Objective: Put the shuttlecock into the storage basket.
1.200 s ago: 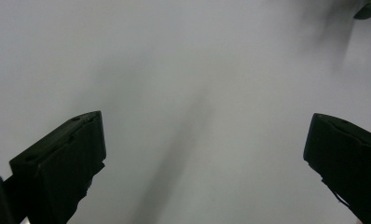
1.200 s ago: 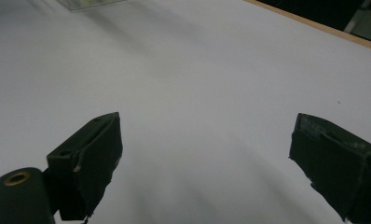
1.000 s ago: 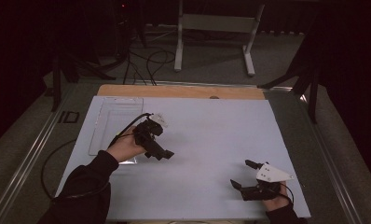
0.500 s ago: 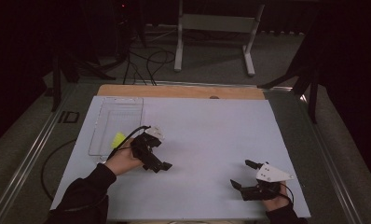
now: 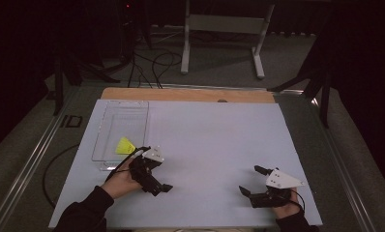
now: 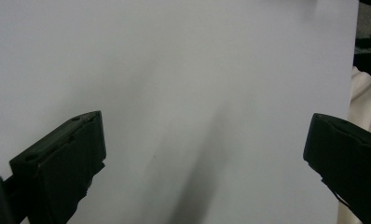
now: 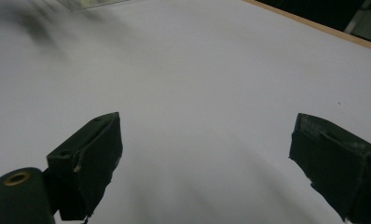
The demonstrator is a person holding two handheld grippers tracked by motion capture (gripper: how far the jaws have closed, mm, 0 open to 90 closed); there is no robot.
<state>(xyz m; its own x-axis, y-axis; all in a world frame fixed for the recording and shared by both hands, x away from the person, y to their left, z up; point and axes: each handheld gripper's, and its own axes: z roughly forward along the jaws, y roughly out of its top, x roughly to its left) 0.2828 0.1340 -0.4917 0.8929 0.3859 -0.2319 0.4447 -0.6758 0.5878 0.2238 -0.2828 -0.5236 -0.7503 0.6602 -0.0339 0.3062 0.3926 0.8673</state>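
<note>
A small yellow piece [image 5: 125, 145] lies in the near end of a clear shallow tray [image 5: 114, 110] at the left of the white tabletop [image 5: 214, 140]. My left gripper [image 5: 157, 181] sits just right of and nearer than the tray, held by a hand and pointing to the near right. In the left gripper view the left gripper [image 6: 204, 156] is open over bare white surface, with nothing between its jaws. My right gripper [image 5: 249, 180] rests near the front right corner, pointing left. In the right gripper view the right gripper [image 7: 207, 156] is open and holds nothing.
A wooden strip [image 5: 190, 94] runs along the table's far edge. Beyond it stand a white metal frame [image 5: 224, 24] and cables [image 5: 152, 58] on the floor. The tray's corner [image 7: 95, 3] shows at the top of the right gripper view.
My left gripper has drawn back from the tray toward the near edge, and the yellow piece now lies uncovered in the tray. The right gripper has not moved.
</note>
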